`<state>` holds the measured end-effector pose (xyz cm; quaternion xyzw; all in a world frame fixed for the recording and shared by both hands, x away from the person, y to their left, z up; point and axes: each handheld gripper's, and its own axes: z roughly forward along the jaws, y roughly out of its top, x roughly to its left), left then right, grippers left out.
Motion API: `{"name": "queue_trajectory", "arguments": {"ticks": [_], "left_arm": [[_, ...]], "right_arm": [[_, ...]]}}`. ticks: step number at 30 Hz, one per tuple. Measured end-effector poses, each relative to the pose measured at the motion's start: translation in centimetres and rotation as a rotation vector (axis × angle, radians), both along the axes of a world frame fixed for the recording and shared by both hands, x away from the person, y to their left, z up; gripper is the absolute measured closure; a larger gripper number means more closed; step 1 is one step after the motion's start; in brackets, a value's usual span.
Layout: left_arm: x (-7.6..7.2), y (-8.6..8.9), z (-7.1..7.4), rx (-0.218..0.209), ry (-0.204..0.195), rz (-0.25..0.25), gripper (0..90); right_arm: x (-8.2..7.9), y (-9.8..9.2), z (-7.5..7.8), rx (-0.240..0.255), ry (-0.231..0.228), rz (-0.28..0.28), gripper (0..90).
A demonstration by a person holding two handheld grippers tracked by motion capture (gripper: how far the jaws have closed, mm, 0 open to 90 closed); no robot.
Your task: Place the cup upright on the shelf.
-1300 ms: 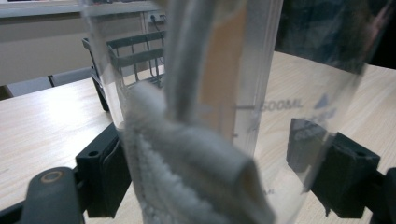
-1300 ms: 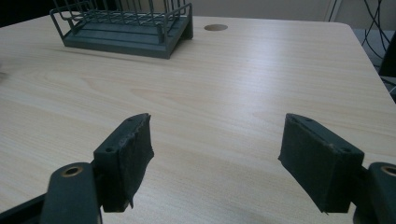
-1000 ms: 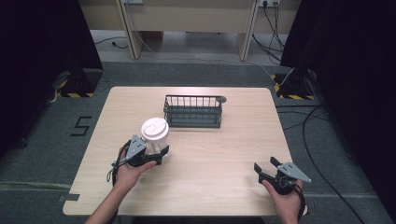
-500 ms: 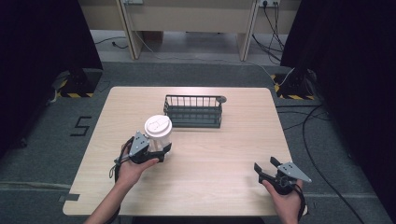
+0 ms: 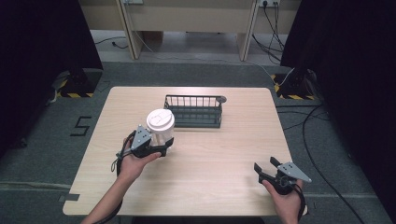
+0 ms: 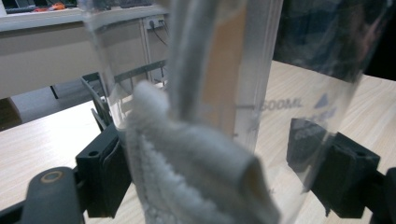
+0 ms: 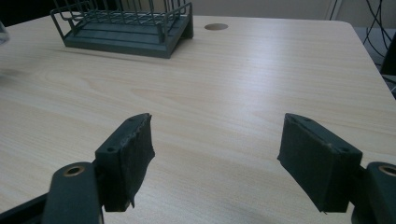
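Broadly, the wooden table (image 5: pixel 224 154) carries everything, and its bare middle lies ahead of both pairs of jaws. Next in size, the dark wire basket (image 5: pixel 194 111) stands beyond the left gripper (image 5: pixel 156 148) and a little to one side of its jaws; from the right gripper (image 5: pixel 270 169) it sits well ahead and off to the left of the jaws, near a small round hole (image 7: pixel 216 26) in the tabletop. It looks like the likely destination, since its open top faces up and nothing sits in it.

The clear plastic cup (image 5: pixel 161 130), capped with a white lid (image 5: pixel 160 119), is held upright between the left jaws, which press against its opposite walls low on its body. Gripping low keeps the lid free and the cup level for carrying. Inside it, a rolled white cloth (image 6: pixel 187 163) stands between the pads, and a printed volume mark (image 6: pixel 280 103) shows on the wall.

The right jaws are spread wide with only bare table between them, apparently waiting in reserve.
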<state>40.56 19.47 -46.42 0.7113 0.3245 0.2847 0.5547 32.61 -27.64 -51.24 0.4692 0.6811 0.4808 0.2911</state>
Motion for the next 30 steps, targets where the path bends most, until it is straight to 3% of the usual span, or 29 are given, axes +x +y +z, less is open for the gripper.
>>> {"name": "queue_trajectory", "arguments": {"ticks": [30], "left_arm": [[2.3,-0.9,2.7,-0.006,-0.029,0.006,17.4]], "right_arm": [[0.1,0.0,0.0,0.001,0.005,0.003,26.8]]}}
